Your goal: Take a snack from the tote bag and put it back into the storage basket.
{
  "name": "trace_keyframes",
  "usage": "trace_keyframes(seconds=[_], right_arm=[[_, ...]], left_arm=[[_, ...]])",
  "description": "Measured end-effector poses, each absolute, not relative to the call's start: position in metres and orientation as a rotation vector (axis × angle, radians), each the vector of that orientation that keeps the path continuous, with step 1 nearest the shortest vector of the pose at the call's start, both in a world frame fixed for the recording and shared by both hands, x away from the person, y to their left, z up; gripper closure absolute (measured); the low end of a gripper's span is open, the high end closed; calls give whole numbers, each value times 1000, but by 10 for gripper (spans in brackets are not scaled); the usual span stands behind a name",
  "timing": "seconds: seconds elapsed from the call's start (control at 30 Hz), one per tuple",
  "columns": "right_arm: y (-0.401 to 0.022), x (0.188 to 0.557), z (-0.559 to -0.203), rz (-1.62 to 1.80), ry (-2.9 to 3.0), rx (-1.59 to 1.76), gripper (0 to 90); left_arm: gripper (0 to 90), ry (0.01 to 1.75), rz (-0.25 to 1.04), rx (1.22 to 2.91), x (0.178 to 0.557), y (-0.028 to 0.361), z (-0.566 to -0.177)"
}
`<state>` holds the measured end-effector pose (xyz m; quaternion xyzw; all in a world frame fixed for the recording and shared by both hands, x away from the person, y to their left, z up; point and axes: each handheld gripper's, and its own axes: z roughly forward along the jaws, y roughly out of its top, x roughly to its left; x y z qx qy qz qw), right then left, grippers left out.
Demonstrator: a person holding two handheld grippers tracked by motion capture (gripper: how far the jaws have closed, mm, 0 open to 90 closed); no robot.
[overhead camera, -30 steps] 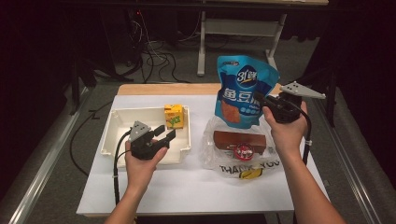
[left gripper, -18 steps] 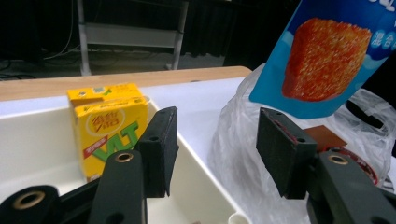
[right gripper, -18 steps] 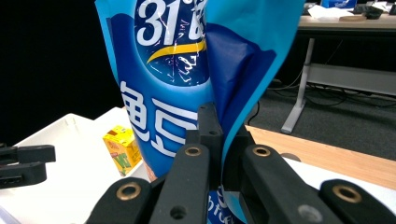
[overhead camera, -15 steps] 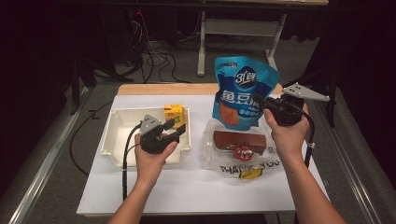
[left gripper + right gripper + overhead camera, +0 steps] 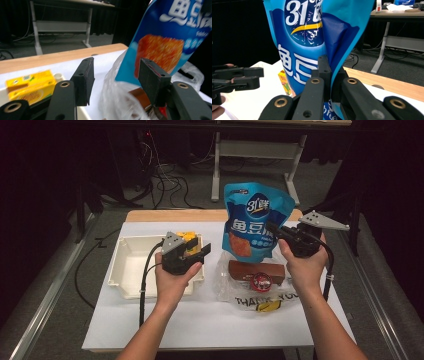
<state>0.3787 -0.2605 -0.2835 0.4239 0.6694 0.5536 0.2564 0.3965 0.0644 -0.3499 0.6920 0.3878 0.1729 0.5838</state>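
Observation:
A blue snack bag hangs upright above the table, its right edge pinched in my right gripper, which is shut on it. In the right gripper view the jaws clamp a fold of the blue bag. My left gripper is open with nothing between its jaws, and hovers at the right rim of the white tray, pointing toward the bag. In the left gripper view the open jaws frame the lower corner of the blue bag.
A yellow carton lies in the tray's far right corner. Under the blue bag, a clear plastic "THANK YOU" bag holds a brown packet. A white mat covers the table; a wooden strip runs along its far edge.
My left gripper has moved right and a little up, from over the tray's middle to its right rim, closer to the blue bag. The right gripper and bag have stayed put.

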Motion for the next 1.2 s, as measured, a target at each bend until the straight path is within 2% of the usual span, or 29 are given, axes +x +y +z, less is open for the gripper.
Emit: trace_keyframes(seconds=[0.83,1.07,1.2], right_arm=[[-247,379,-289,1530,1858,1131,900],[-246,378,-289,1527,1850,1137,900],[-240,378,-291,1502,1854,1121,900]], left_arm=[[421,798,386,1571,413,12,-303],[480,825,391,1567,413,1,-298],[609,822,401,1581,412,-1,-297]])
